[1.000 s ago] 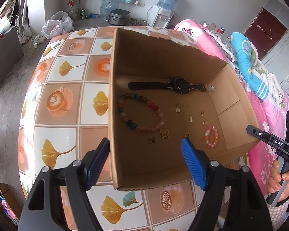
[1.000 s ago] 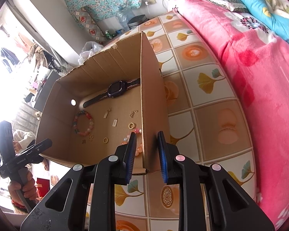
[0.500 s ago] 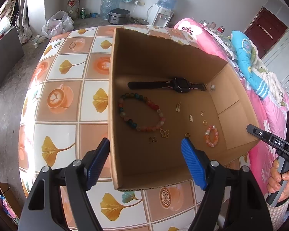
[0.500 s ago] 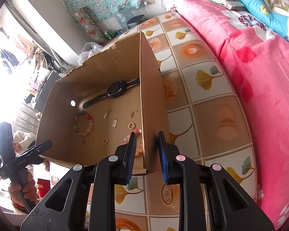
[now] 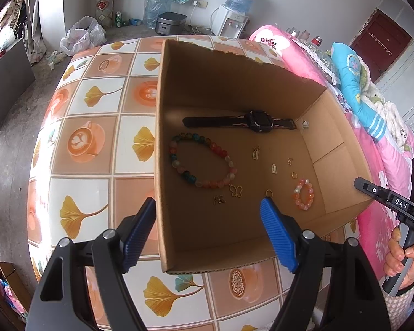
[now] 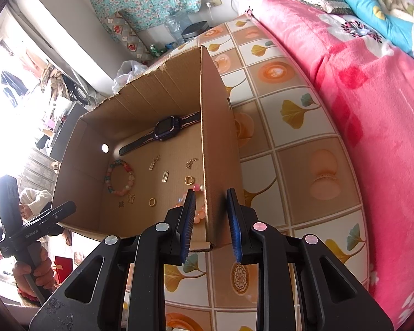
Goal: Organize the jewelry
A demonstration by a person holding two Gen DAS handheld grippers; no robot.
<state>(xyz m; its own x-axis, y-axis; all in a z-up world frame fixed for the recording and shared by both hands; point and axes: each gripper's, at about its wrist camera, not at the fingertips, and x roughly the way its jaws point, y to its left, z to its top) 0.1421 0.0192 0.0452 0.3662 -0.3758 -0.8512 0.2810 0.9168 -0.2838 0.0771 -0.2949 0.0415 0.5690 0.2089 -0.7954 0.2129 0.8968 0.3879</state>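
Observation:
An open cardboard box [image 5: 207, 251] stands on the tiled table. Inside lie a dark watch [image 5: 258, 121], a large multicoloured bead bracelet [image 5: 201, 164], a small pink-orange bead bracelet [image 5: 303, 195], gold rings and several small gold charms [image 5: 236, 190]. My left gripper [image 5: 208, 233] is open, its fingers straddling the box's near left corner. My right gripper [image 6: 211, 223] has its jaws narrowly apart on either side of the box's right wall [image 6: 215, 165]; I cannot tell whether the pads press the wall. The watch [image 6: 164, 131] and large bracelet [image 6: 120, 178] show in the right wrist view.
The table [image 5: 91, 143] has a coffee-and-leaf pattern cloth. A pink bed [image 6: 358, 110] runs along the table's right side with a blue pillow [image 5: 356, 93]. A water dispenser [image 5: 234, 19], bottles and a rice cooker stand on the floor behind.
Almost nothing has moved. The views shift very slightly; the right gripper's jaws stay around the box wall and the left stays open.

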